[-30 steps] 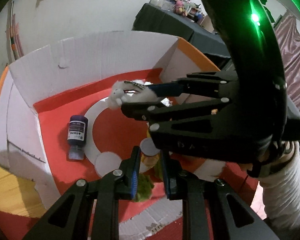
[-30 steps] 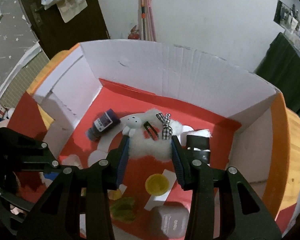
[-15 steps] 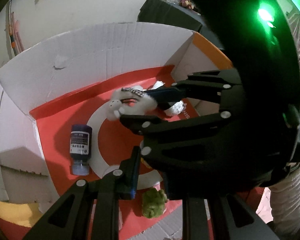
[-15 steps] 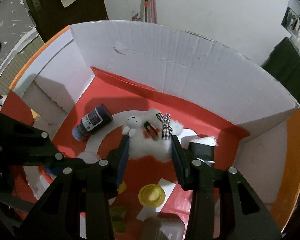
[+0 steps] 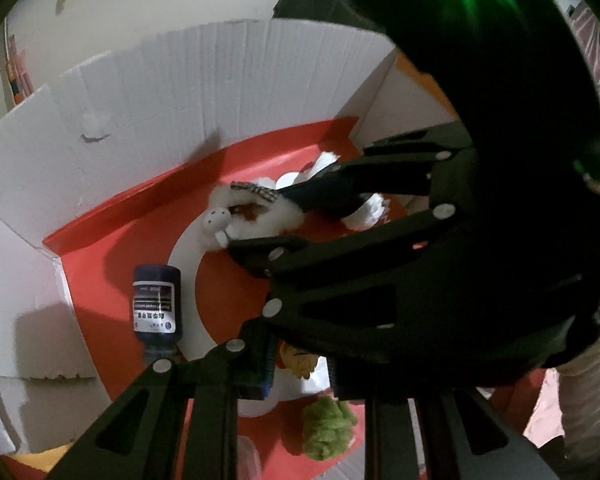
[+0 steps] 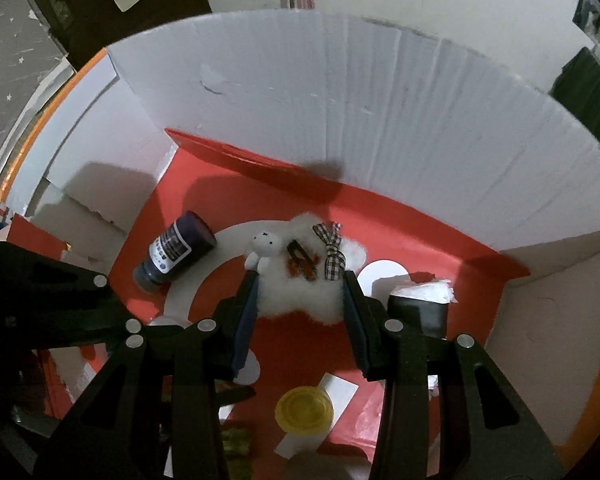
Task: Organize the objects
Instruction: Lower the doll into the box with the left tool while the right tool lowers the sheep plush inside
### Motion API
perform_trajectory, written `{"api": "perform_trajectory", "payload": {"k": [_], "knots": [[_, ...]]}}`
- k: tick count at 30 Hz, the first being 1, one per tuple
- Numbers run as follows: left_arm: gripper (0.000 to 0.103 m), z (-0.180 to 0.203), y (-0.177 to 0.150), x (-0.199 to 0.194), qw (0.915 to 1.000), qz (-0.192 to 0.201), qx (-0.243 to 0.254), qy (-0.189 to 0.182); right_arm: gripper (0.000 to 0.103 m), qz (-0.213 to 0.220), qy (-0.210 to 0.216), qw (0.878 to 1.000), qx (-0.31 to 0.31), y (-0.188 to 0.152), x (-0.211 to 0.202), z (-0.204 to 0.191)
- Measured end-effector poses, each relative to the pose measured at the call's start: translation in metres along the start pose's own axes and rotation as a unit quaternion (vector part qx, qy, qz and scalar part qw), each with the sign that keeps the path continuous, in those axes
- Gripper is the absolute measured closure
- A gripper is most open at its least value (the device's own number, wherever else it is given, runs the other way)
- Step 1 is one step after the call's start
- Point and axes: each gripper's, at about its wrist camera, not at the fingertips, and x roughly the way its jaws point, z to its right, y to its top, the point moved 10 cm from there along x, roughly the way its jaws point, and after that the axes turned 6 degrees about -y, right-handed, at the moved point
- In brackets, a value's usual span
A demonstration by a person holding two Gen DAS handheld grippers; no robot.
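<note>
My right gripper (image 6: 300,280) is shut on a white fluffy plush (image 6: 300,296) that carries a small rabbit head, a dark hair clip and a checked bow. The pads press its two sides. It hangs just above the red floor of a white-walled cardboard box (image 6: 340,100). In the left wrist view the same plush (image 5: 256,208) sits between the right gripper's fingertips (image 5: 260,220). My left gripper (image 5: 300,360) is low at the box's near side, jaws drawn close; its right finger is hidden behind the right gripper. A small yellow-brown thing (image 5: 296,360) shows in the gap, seemingly on the floor.
A dark blue bottle (image 6: 176,252) lies on its side left of the plush. A yellow cap (image 6: 304,410) and a black-and-white roll (image 6: 420,304) sit on the floor toward the right. A green fuzzy tuft (image 5: 324,432) lies near the front. Walls (image 5: 180,100) close in on three sides.
Both grippers have sunk deeper into the box and its walls fill more of each view. The plush stays in the right gripper. The green tuft has slid out from between the left fingers.
</note>
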Motion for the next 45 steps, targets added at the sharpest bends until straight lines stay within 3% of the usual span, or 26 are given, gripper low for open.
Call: {"api": "perform_trajectory", "payload": {"k": [34,38,43,45], "knots": [[0.081,-0.009,0.002,-0.015,0.9997,0.020,-0.001,-0.011,0.055,-0.004,-0.014,1.000,-0.004,-0.010,-0.003,0.025],[0.071,-0.011,0.001,-0.022,0.9995,0.027,-0.006,-0.013,0.055,-0.003,-0.013,1.000,0.005,-0.011,-0.006,0.032],[0.070,-0.014,-0.001,-0.030,0.9991,0.034,-0.012,-0.020,0.054,0.002,-0.005,1.000,0.013,-0.011,-0.011,0.038],[0.070,-0.015,-0.003,-0.033,0.9990,0.036,-0.014,-0.021,0.048,0.003,-0.005,1.000,0.014,-0.011,-0.013,0.040]]}}
